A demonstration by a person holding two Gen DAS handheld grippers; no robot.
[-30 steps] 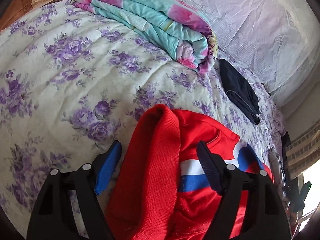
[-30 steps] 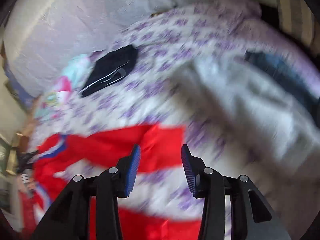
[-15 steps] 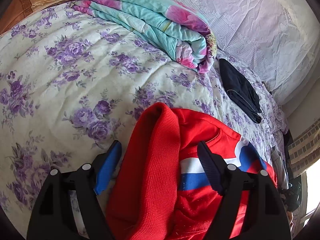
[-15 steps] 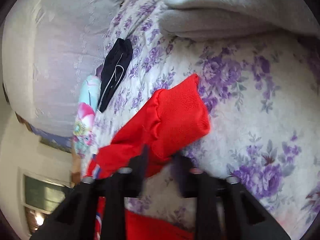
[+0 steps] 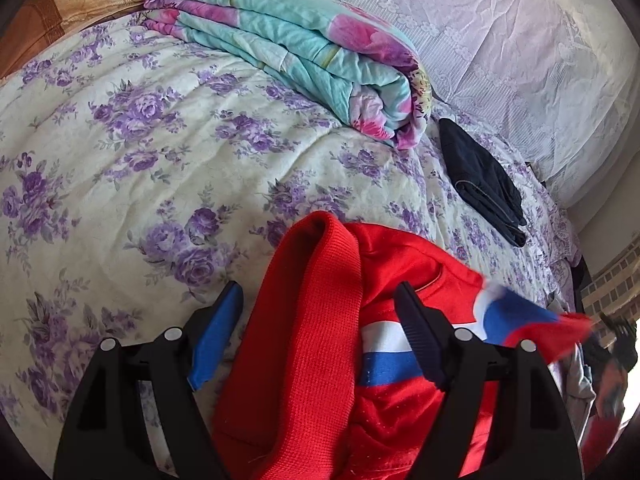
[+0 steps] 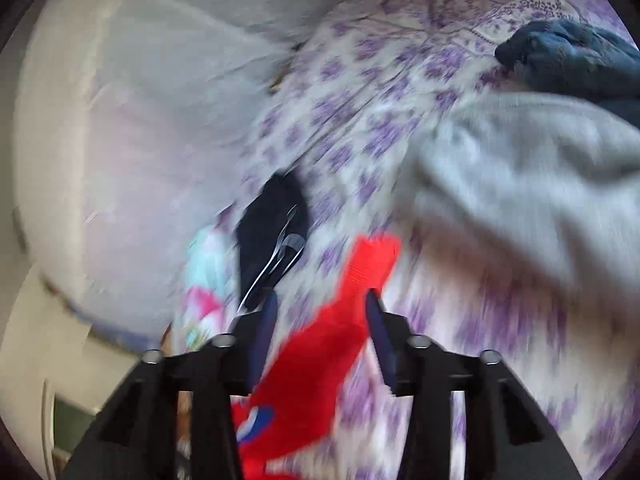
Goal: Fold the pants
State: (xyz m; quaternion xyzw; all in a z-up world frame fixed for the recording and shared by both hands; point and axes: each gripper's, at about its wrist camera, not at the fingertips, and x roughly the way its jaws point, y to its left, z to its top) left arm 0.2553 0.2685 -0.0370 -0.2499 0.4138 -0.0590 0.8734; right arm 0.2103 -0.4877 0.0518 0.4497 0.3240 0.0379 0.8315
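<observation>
Red pants [image 5: 312, 340] with a ribbed waistband and a white and blue stripe lie on the floral bed cover [image 5: 120, 160]. My left gripper [image 5: 326, 332] stands open astride the waistband; its blue pad [image 5: 216, 332] is clear of the cloth. A blurred red and blue end of the pants [image 5: 532, 320] lifts at the right. In the right wrist view, which is blurred, a red pants leg [image 6: 352, 300] runs between the jaws of my right gripper [image 6: 320, 332]. Those jaws are opening and the pads do not visibly press the cloth.
A folded turquoise and pink quilt [image 5: 304, 52] lies at the back of the bed, with a folded dark garment [image 5: 484, 184] beside it. A grey garment [image 6: 520, 168] and a dark blue one [image 6: 572, 60] lie to the right. Pale lace fabric [image 5: 520, 40] rises behind the bed.
My right gripper shut on the red pants leg, swung with it, and its jaws now stand apart again. The far end of the pants has lifted. The left gripper kept still.
</observation>
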